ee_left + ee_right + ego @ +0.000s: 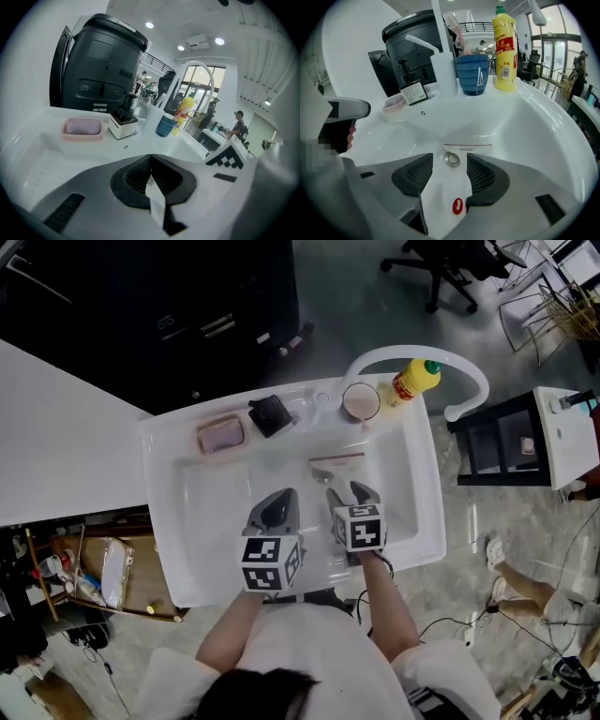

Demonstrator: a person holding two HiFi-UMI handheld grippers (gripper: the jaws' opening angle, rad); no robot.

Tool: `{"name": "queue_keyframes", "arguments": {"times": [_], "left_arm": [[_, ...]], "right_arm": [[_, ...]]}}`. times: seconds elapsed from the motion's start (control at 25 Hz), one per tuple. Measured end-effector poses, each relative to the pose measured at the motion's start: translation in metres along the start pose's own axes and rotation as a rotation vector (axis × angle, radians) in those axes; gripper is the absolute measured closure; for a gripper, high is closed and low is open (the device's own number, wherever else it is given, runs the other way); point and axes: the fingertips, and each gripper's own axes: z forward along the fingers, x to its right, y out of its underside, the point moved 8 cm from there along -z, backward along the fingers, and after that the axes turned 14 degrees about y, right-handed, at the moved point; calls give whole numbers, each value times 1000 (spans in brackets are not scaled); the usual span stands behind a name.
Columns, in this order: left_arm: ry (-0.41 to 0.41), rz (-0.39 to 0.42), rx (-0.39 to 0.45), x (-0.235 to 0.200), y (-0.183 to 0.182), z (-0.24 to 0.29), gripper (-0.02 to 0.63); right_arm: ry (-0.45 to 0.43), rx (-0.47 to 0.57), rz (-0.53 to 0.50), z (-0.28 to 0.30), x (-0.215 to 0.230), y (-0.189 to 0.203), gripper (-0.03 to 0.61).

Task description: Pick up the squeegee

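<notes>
The squeegee (336, 458) is a thin bar with a reddish edge, lying in the basin of the white sink (169, 474) near its far wall. In the right gripper view the squeegee (468, 146) lies just beyond the fingertips, past the round drain (452, 159). My right gripper (349, 493) hangs over the basin, open, with nothing between its jaws (450, 161). My left gripper (278, 501) is beside it on the left, shut and empty, its pads touching (150, 157).
On the sink's back ledge stand a pink soap dish (220, 435), a black-topped pump bottle (270, 414), a blue cup (360, 401) and a yellow bottle (415, 381). A white arched faucet (469, 371) curves at the right. A white counter (56, 437) adjoins the left.
</notes>
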Motion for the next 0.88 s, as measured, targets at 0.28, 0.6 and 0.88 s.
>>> {"name": "queue_keyframes", "arguments": {"times": [0.28,0.6,0.88], "left_arm": [[28,-11,-52,-9,6,15,589],[49,-23,-93,-16,12,27,589],[40,-27,-132,-28,18,40,589]], "right_arm": [[16,-61,-13,26,0,10,353],[39,-92,-12,48,3,13,353],[26,-113,-1,61,4,16,351]]}}
